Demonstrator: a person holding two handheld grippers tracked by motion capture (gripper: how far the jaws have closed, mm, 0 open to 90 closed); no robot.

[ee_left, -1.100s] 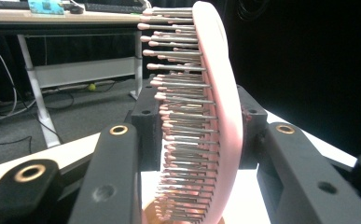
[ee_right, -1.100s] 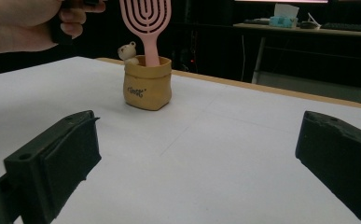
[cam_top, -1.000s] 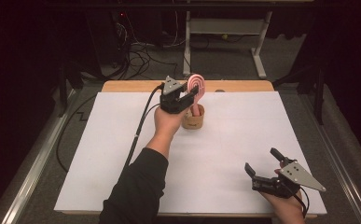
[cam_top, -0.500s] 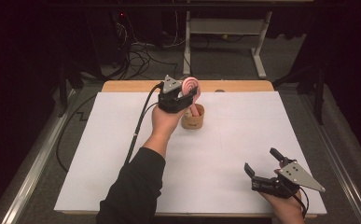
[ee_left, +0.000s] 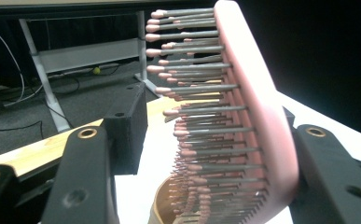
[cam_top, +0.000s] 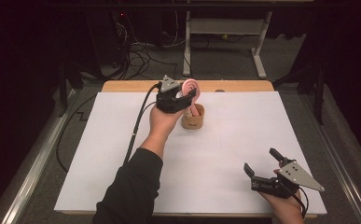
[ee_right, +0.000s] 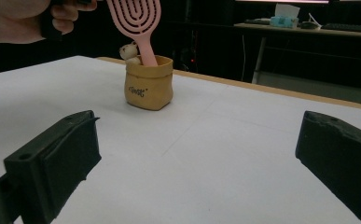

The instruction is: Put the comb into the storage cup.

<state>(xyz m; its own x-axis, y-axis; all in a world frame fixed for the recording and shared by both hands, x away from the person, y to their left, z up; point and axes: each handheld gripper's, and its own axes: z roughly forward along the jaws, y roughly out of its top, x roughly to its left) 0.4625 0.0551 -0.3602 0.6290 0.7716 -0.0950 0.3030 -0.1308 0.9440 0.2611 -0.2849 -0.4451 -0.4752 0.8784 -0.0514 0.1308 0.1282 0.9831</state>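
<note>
A pink hairbrush (cam_top: 190, 88) stands handle-down in a small tan pouch (cam_top: 193, 120) at the far middle of the white table. My left gripper (cam_top: 190, 100) is at the brush head, and its jaws have just been opening. In the left gripper view the brush (ee_left: 243, 116) is between them: the bristles stand clear of the left jaw, and the brush's back lies near the right jaw. The pouch rim (ee_left: 157, 210) shows below. My right gripper (cam_top: 261, 160) rests open at the front right with nothing in it. From there I see the brush (ee_right: 136, 18) and the pouch (ee_right: 149, 86).
A small plush toy (ee_right: 129, 51) pokes out of the pouch beside the brush handle. A wooden strip (cam_top: 243, 86) runs along the table's far edge. Cables and a desk frame (cam_top: 225, 28) lie on the floor beyond. The left gripper's cable (cam_top: 138, 123) trails across the table.
The left jaws have spread apart around the brush head, which now leans a little more to the left. Neither hand has moved.
</note>
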